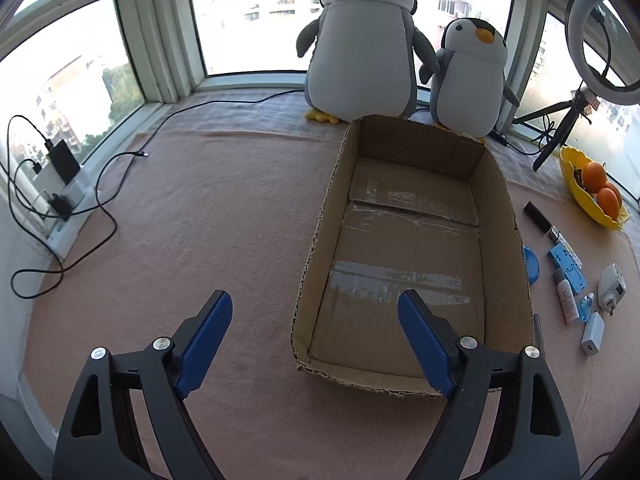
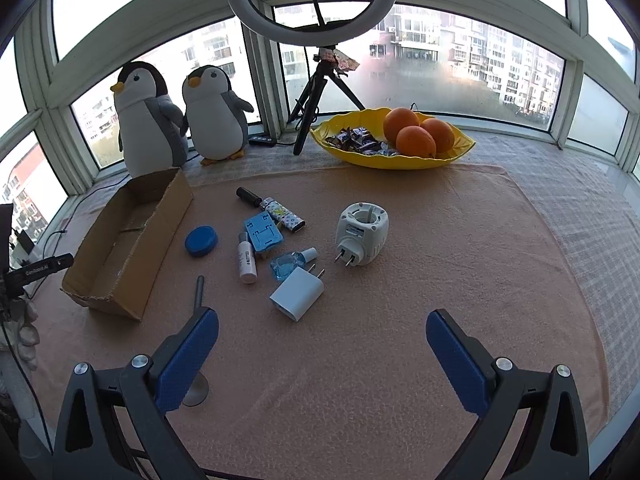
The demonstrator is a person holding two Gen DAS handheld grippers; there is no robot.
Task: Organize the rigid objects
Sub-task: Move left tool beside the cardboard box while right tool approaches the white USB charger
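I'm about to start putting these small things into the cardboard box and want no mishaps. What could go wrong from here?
The small items lie crowded: the white charger, blue bottle and white tube touch or nearly touch, so the open right gripper may nudge neighbours when closing on one. The round plug-in device looks bulky and could slip. The cardboard box is light and low-walled; the left gripper beside it might push it.

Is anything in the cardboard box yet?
No. In the left wrist view the cardboard box shows only its bare taped floor; the small items lie on the cloth beside it.
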